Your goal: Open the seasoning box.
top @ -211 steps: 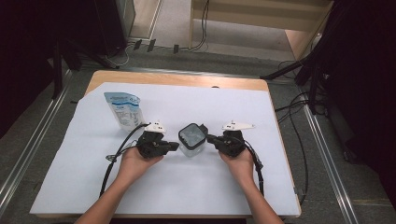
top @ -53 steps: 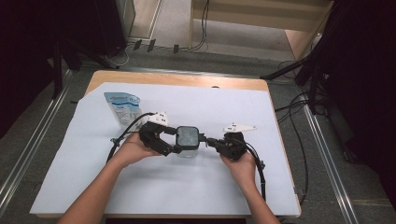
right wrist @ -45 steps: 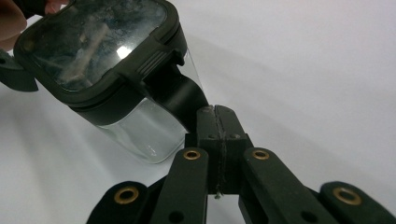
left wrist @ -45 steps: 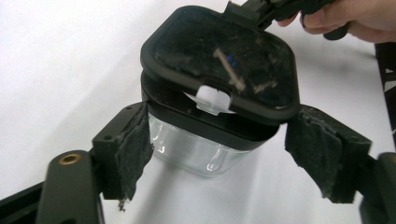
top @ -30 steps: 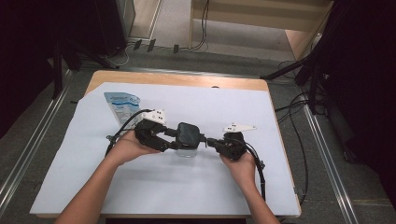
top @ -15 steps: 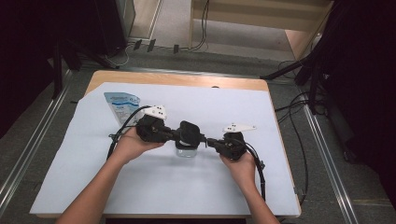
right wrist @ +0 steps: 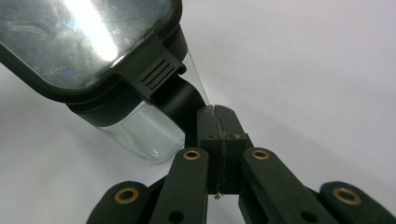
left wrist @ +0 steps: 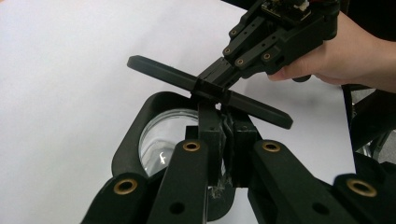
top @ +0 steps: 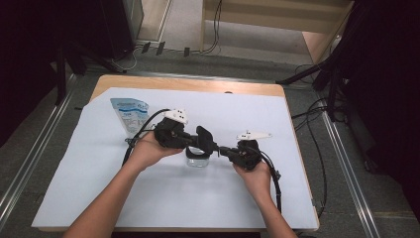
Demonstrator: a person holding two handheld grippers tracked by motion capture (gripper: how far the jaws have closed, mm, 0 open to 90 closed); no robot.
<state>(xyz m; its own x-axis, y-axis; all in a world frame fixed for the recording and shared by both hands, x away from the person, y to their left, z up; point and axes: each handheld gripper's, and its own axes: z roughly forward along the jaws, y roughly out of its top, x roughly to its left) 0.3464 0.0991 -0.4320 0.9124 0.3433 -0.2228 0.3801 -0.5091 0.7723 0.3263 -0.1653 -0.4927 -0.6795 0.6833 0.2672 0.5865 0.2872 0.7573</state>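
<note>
High view: one clear jar (top: 197, 157) between two grippers, one blue-printed pouch (top: 130, 113) well behind the left gripper (top: 204, 140); left gripper view: lid (left wrist: 208, 90) lifted off and tilted above the open rim (left wrist: 135, 135). Left gripper just closed, jaws pinched apparently on the lid's near edge, jar mouth directly below its tips. Right gripper (right wrist: 216, 122) with jaws pressed together on the jar's black side tab (right wrist: 180, 100), jar body (right wrist: 140, 133) just ahead, up-left of the tips.
</note>
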